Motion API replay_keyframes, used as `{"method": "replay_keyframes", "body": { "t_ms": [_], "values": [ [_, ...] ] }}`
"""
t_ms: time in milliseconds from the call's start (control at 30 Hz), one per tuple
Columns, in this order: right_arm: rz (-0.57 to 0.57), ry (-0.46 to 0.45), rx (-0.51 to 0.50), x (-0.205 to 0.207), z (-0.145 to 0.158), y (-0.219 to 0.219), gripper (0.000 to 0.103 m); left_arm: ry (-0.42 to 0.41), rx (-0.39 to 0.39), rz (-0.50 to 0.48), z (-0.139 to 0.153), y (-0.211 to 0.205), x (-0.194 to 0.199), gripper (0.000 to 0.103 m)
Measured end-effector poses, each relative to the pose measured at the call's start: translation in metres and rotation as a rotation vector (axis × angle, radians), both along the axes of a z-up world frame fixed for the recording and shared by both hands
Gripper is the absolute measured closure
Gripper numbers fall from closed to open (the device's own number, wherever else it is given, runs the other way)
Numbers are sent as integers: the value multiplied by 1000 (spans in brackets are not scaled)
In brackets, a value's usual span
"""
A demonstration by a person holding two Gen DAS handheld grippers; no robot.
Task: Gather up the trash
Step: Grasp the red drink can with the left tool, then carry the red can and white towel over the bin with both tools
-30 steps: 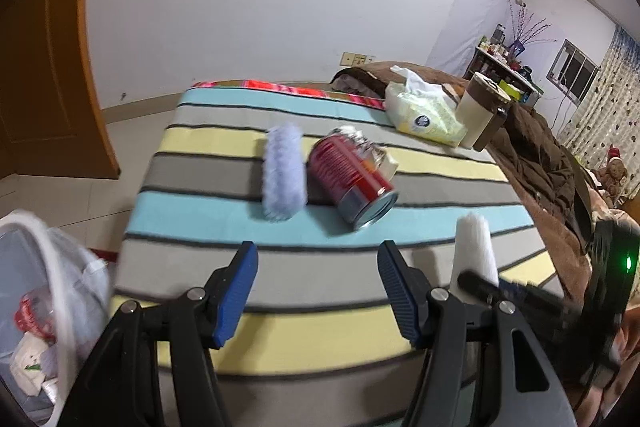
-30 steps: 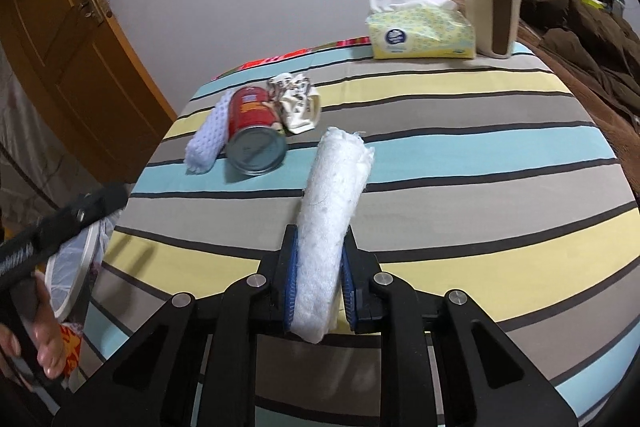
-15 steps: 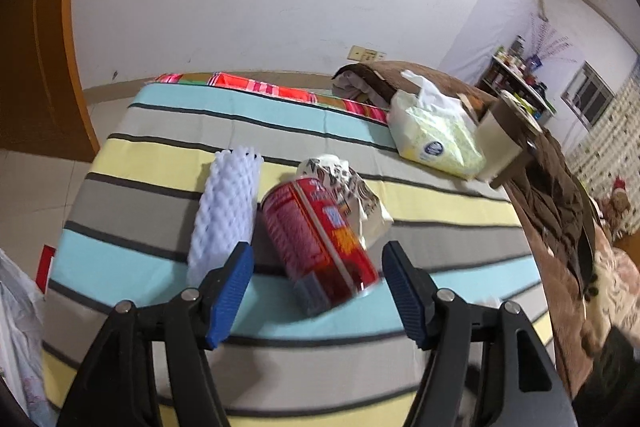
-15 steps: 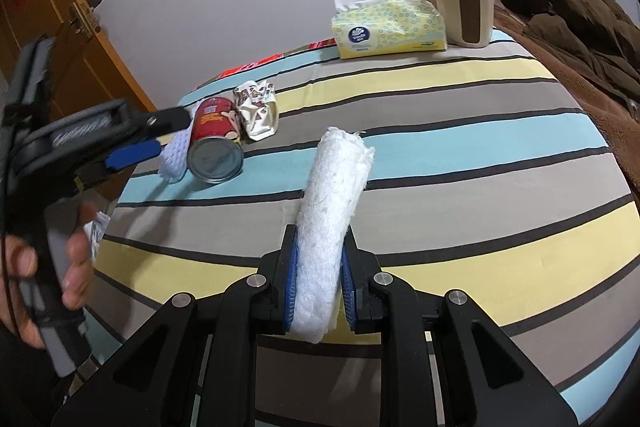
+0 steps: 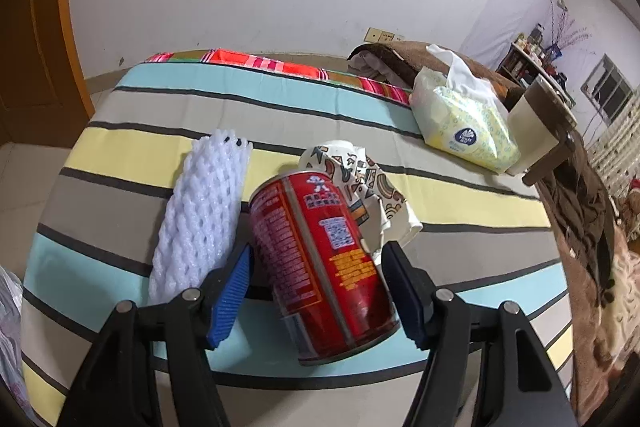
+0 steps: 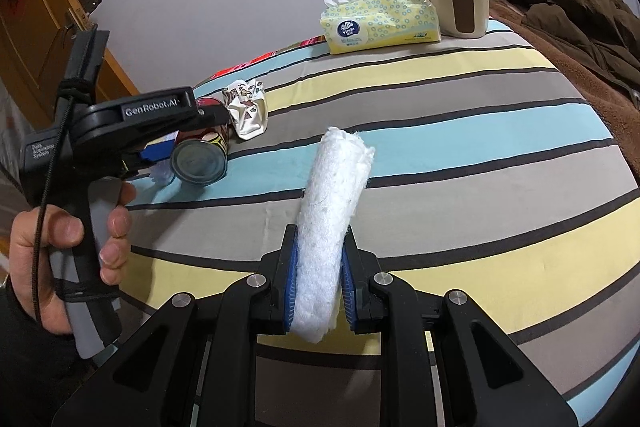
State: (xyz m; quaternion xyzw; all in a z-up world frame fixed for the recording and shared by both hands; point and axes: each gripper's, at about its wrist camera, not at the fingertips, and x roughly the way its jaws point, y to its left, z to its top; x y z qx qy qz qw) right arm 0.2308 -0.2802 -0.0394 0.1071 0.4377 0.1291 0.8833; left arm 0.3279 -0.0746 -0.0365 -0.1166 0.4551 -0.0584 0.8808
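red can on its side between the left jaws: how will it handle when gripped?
The red can lies on its side on the striped cloth, so a nudge may roll it. Its glossy round wall looks slippery, so the closing left gripper could squeeze it forward. Probably rigid; weight can't be judged.

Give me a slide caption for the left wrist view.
Left tool closing around a red can lying on the striped cloth, white foam net beside it.
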Motion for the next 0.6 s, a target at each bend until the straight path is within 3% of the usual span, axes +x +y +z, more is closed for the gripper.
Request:
{"method": "replay_keyframes", "body": {
  "t_ms": [300, 600],
  "values": [
    [-2, -4, -2, -2, 2, -1, 84, -21, 38, -63, 6, 4, -16, 43],
    [-1, -10, -3, -11, 6, -3, 84, -59, 81, -165, 15, 6, -59, 45]
  ]
}}
